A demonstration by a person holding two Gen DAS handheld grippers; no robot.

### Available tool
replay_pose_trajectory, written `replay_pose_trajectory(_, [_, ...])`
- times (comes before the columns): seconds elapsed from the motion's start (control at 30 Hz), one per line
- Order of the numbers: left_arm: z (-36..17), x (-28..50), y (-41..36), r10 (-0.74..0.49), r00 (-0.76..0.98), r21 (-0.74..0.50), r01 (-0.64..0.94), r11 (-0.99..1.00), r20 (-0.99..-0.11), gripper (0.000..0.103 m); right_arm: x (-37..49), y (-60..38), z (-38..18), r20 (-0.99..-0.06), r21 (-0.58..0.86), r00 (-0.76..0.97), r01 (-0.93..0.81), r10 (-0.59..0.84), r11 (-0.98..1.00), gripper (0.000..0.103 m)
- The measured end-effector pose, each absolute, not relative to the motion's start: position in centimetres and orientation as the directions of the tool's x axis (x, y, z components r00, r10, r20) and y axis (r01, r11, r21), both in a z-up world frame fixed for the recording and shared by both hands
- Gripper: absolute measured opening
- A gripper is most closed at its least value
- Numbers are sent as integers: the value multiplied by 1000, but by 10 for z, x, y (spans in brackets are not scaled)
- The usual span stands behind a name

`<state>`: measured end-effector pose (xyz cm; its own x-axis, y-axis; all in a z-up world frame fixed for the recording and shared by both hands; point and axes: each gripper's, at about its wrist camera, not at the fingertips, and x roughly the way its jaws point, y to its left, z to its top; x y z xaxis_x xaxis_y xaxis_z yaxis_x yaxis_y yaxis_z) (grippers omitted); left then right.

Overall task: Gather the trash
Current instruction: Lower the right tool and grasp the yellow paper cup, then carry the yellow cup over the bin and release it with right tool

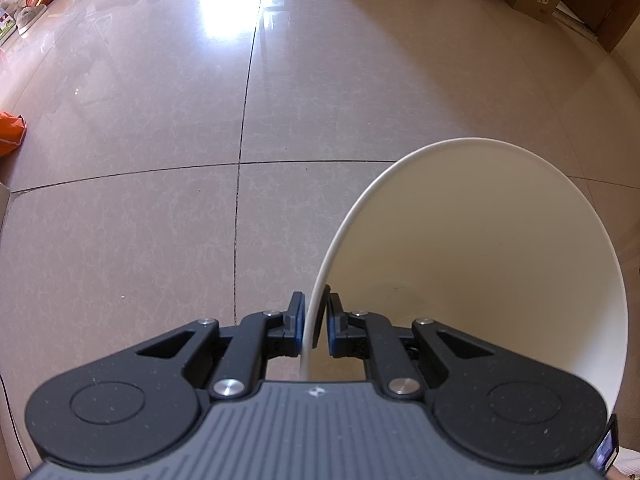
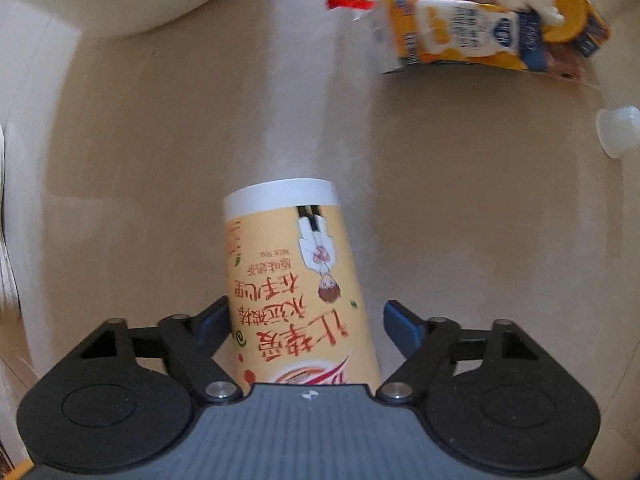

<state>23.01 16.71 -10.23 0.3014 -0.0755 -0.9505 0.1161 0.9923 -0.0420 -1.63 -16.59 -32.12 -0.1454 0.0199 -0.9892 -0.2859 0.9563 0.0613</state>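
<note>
The rim of the white bin (image 1: 472, 248) is pinched between the closed fingers of the left gripper (image 1: 316, 328), while the milk tea cup (image 2: 296, 284) lies on the floor (image 2: 460, 220) between the open fingers of the right gripper (image 2: 306, 320), one pad beside its wall, the other apart. If closed off-centre, the tapered cup could be squeezed out or rolled away. "Milk Tea" is legible among red Chinese characters; the orange carton (image 2: 472, 32) print is blurred.
</note>
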Motion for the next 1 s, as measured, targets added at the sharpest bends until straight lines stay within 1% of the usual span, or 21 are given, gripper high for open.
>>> replay_pose_trajectory(0.03, [-102, 230, 167, -75, 301, -42, 116, 992, -951, 9, -18, -163, -321, -989, 60, -145, -296, 17, 953, 73])
replay_pose_trajectory(0.17, [-102, 230, 167, -75, 301, -42, 116, 992, -950, 9, -22, -155, -317, -991, 56, -132, -307, 16, 950, 73])
replay_pose_trajectory(0.23, [-102, 230, 167, -76, 301, -42, 117, 992, -950, 9, -18, -153, -314, -993, 27, -116, -310, -9, 950, 73])
replay_pose_trajectory(0.33, [-102, 230, 167, -75, 302, -42, 116, 992, -950, 9, -19, -146, -297, -995, 15, -99, -307, -16, 952, 73])
replay_pose_trajectory(0.47, [-103, 231, 166, -74, 302, -40, 116, 992, -950, 9, -17, -134, -269, -997, 7, -72, -351, -20, 937, 73])
replay_pose_trajectory(0.8, [-104, 229, 162, -67, 307, -31, 120, 992, -949, 9, -7, -114, -158, -1000, -11, 8, -426, -9, 905, 73])
replay_pose_trajectory(1.0, [-104, 229, 162, -65, 307, -29, 119, 993, -950, 9, 19, -105, -68, -994, -3, 96, -473, 49, 881, 73])
